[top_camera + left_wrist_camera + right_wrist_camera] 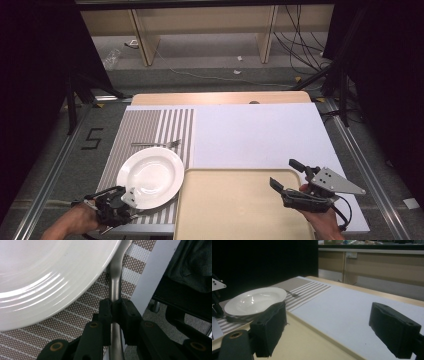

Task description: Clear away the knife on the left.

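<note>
My left claw (115, 305) sits at the near left corner of the worktop (260, 132), and its two black jaws are clamped on the handle of a metal utensil (115, 285). In the left gripper view the grey handle runs straight up between the pads, bends a little, and passes under the rim of the white plate (50, 272); I cannot tell what kind of utensil it is, since its head is hidden by the plate. The utensil lies on the striped placemat (82, 307), just beside the plate's near edge and close to the mat's outer border.

From the high view, the plate rests on the placemat at the left of the worktop, touching or slightly overlapping the beige tray (235, 205) that sits near the front edge. A fork (157, 144) lies on the mat just beyond the plate, apart from it.

My right claw (284, 174) hangs above the right end of the tray, jaws spread wide with nothing between them. In the right gripper view I see the tray surface and the white board between its pads, with the plate farther off to the left.
</note>
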Demonstrator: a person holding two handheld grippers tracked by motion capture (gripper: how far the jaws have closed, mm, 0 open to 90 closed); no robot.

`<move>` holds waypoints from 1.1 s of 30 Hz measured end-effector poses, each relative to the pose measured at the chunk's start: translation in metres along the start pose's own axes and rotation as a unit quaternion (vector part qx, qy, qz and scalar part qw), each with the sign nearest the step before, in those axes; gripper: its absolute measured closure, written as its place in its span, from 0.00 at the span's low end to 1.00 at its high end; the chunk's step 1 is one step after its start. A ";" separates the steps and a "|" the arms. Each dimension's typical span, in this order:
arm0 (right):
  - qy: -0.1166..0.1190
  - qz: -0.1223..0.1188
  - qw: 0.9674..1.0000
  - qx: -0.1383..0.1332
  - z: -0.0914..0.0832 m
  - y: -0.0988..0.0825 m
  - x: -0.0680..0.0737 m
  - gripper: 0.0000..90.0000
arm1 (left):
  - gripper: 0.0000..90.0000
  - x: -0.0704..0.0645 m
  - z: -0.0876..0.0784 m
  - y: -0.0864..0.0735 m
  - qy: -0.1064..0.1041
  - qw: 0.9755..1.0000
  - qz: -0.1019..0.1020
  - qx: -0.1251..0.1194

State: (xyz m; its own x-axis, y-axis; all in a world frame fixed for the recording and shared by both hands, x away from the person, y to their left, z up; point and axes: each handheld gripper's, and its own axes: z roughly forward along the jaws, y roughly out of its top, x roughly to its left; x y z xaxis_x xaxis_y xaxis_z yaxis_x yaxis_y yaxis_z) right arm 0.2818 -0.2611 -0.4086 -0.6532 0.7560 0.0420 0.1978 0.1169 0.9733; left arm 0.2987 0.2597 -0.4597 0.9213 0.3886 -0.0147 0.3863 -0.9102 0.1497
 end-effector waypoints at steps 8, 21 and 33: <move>0.001 0.002 1.000 -0.001 0.001 0.000 0.000 0.17 | 0.88 -0.006 -0.006 -0.009 0.006 1.000 -0.006 -0.008; 0.002 -0.001 1.000 0.001 0.003 -0.001 0.000 0.17 | 0.88 -0.020 -0.021 -0.014 0.005 0.999 0.000 -0.037; 0.002 -0.001 1.000 0.003 0.002 -0.001 0.000 0.17 | 0.88 -0.031 -0.035 0.004 -0.002 0.989 -0.045 -0.142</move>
State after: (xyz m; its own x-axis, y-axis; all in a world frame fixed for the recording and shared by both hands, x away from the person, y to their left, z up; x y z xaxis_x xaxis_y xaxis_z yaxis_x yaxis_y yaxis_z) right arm 0.2838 -0.2599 -0.4097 -0.6559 0.7537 0.0417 0.2011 0.1212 0.9721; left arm 0.2703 0.2493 -0.4239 0.8838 0.4658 -0.0439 0.4396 -0.7945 0.4189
